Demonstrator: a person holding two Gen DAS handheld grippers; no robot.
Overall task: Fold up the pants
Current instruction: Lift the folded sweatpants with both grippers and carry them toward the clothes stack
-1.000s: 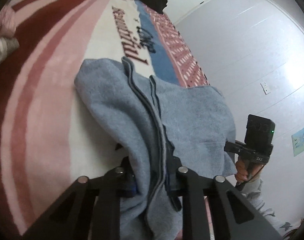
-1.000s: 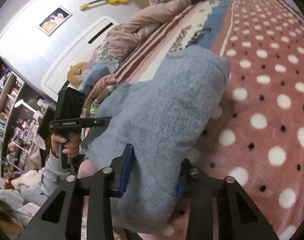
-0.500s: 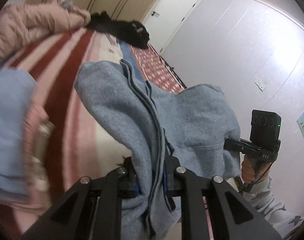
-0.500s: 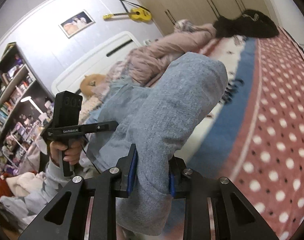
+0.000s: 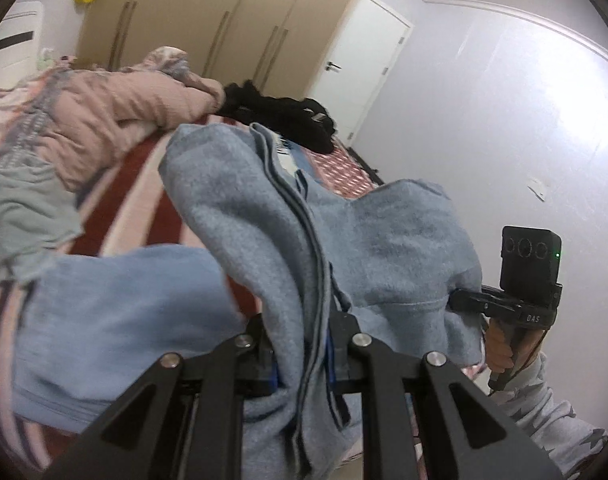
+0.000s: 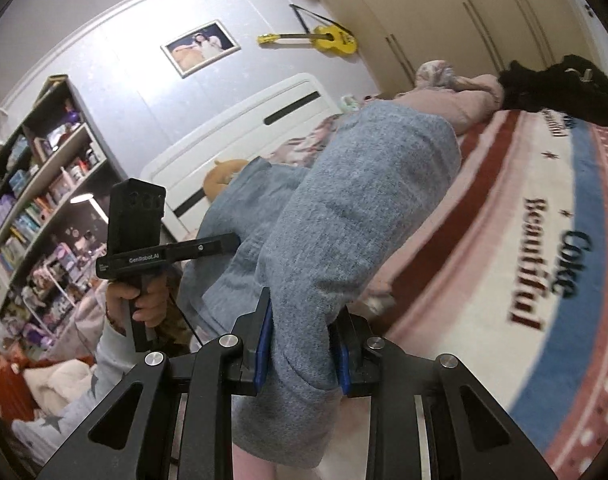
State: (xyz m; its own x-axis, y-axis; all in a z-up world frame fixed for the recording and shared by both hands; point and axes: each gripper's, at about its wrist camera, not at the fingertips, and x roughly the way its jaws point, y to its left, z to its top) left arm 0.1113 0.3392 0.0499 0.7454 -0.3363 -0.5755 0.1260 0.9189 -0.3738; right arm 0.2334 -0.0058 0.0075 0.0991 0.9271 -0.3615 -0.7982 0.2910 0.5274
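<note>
My left hand-held gripper (image 5: pixel 302 354) is clamped on the soft grey-blue fleece pants (image 5: pixel 240 216) at a dark-piped edge; my right hand-held gripper (image 6: pixel 302 350) pinches a thick bunch. Pants hang lifted over the striped bed blanket (image 6: pixel 503 248), drooping toward 12 o'clock. Judged limp, light, not slippery; corners and seams look the best holds.

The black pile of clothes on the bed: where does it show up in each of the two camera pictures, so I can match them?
Left wrist view: the black pile of clothes lies upper middle, behind the grey pants, just left of the white door.
Right wrist view: it sits at the upper right edge, on the bed's far end.
Shared landmark: the pink quilt, which lies right beside the pile in both views.
</note>
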